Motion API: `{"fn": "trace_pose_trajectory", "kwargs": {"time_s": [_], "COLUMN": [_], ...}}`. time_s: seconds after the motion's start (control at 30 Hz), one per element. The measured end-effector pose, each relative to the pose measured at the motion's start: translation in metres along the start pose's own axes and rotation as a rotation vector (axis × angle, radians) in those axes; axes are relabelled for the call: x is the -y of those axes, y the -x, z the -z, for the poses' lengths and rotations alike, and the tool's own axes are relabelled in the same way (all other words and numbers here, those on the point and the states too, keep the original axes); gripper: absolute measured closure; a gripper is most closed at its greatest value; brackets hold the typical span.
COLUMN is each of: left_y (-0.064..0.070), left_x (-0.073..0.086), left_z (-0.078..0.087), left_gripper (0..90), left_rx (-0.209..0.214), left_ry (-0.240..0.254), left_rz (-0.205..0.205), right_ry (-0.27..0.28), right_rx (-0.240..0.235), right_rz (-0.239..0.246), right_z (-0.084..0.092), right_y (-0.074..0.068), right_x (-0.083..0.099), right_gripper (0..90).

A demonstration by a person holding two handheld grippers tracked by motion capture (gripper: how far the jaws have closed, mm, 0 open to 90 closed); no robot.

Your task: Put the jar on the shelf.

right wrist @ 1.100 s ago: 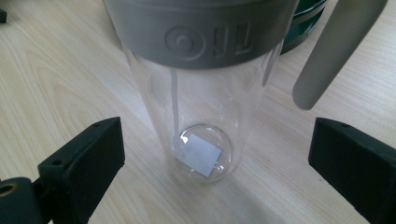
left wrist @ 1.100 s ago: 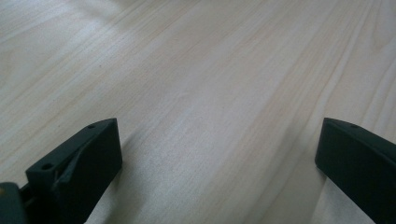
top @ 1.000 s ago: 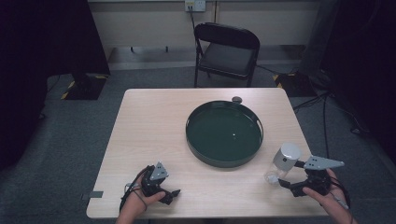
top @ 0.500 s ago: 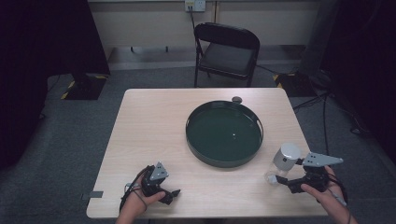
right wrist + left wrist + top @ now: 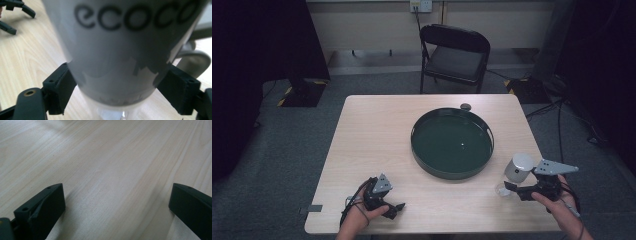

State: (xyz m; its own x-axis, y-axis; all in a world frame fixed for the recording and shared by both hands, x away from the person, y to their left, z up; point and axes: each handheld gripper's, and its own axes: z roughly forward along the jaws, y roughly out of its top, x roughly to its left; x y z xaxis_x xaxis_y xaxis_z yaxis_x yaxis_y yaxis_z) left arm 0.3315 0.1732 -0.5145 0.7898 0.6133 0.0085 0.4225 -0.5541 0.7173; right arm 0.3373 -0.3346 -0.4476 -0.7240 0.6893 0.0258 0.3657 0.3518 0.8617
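A white cup [image 5: 519, 166] with dark "ecoco" lettering [image 5: 120, 37] stands at the table's near right, with a clear piece [image 5: 501, 189] at its base. My right gripper [image 5: 512, 187] reaches it from the right. Its jaws have just been closing, and both pads [image 5: 60, 85] now press on the cup's lower sides. My left gripper [image 5: 397, 209] rests on the near left of the table, held by a hand. Its jaws stand wide apart over bare wood [image 5: 117, 197], with nothing between them.
A round dark green tray [image 5: 417, 150] lies mid-table, left of the cup and behind it. A small dark disc [image 5: 465, 106] sits by its far rim. A black folding chair [image 5: 454, 55] stands beyond the table. The table's front edge [image 5: 432, 232] runs close under both hands.
The right gripper's jaws have closed in on the white cup and now grip it. The left gripper has stayed where it was.
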Motion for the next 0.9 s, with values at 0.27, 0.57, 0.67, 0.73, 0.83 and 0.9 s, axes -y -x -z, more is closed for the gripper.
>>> {"fn": "trace_pose_trajectory", "kwargs": {"time_s": [0.27,0.57,0.67,0.73,0.83,0.9], "left_y": [0.0000,0.0000,0.0000,0.0000,0.0000,0.0000], "left_x": [0.0000,0.0000,0.0000,0.0000,0.0000,0.0000], "left_z": [0.0000,0.0000,0.0000,0.0000,0.0000,0.0000], "left_gripper": [0.0,0.0,0.0,0.0,0.0,0.0], "left_rx": [0.000,0.000,0.000,0.000,0.000,0.000], "left_ry": [0.000,0.000,0.000,0.000,0.000,0.000], "left_rz": [0.000,0.000,0.000,0.000,0.000,0.000], "right_ry": [0.035,0.066,0.069,0.075,0.083,0.087], "right_rx": [-0.004,0.019,0.027,0.038,0.048,0.047], "right_rz": [0.002,0.003,0.004,0.007,0.012,0.012], "right_z": [-0.0057,-0.0071,-0.0074,-0.0072,-0.0071,-0.0066], "right_y": [-0.0003,-0.0026,-0.0032,-0.0037,-0.0038,-0.0037], "right_x": [-0.0005,0.0012,0.0012,0.0007,-0.0015,-0.0038], "right_gripper": [29.9,30.9,30.9,31.0,31.0,31.0]}}
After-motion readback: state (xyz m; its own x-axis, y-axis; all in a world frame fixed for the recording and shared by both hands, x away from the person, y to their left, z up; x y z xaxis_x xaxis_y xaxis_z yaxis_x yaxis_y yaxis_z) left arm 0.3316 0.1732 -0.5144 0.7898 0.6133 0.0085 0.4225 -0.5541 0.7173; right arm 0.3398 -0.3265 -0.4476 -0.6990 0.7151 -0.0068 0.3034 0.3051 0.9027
